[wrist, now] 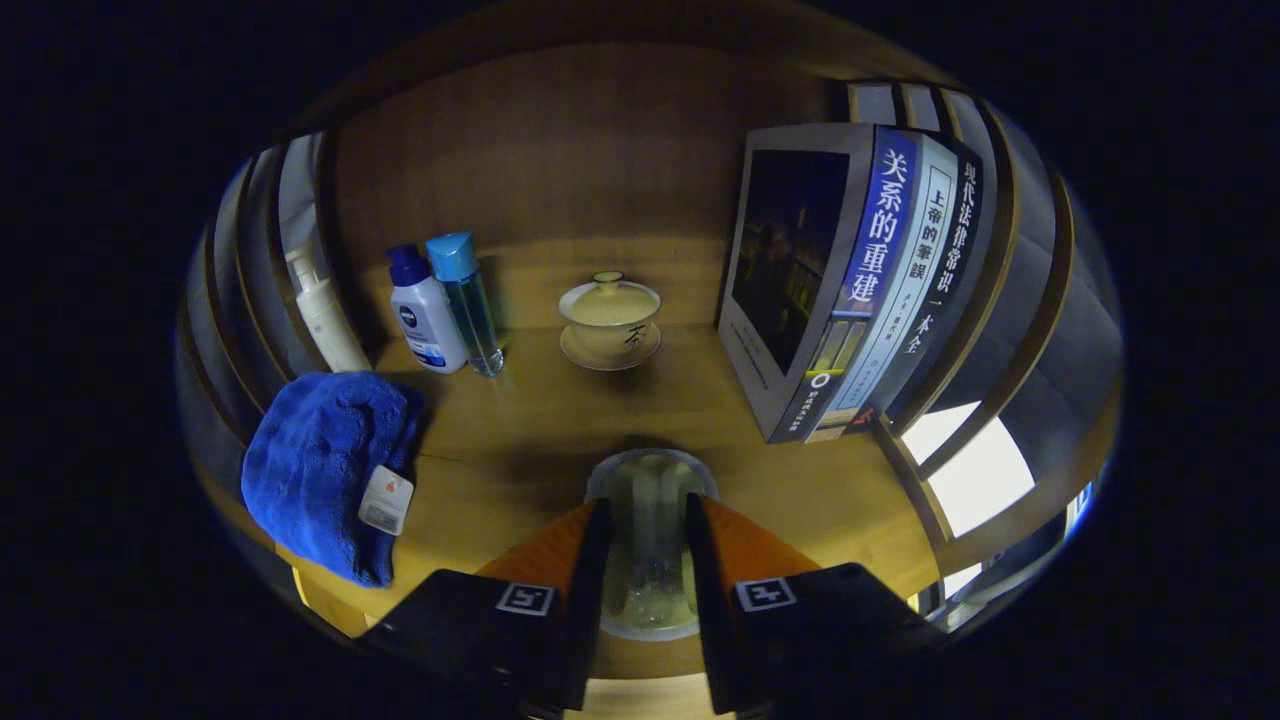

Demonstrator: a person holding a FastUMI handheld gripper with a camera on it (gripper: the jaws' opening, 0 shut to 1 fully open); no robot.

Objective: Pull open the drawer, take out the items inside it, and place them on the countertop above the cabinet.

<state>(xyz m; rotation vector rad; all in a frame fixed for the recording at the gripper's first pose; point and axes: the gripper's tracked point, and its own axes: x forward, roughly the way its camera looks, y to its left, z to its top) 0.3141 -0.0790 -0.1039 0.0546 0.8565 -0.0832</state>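
A clear glass cup sits between my two fingers, and my gripper is shut on it, both fingers pressing its sides. The cup is held at the front part of the wooden countertop; whether its base rests on the wood is hidden by the fingers. Beyond the cup stands a cream lidded tea bowl on a saucer. The drawer is out of sight.
A blue towel hangs over the countertop's front left edge. Behind it stand a white pump bottle, a white bottle with a blue cap and a slim teal bottle. Upright books lean at the right.
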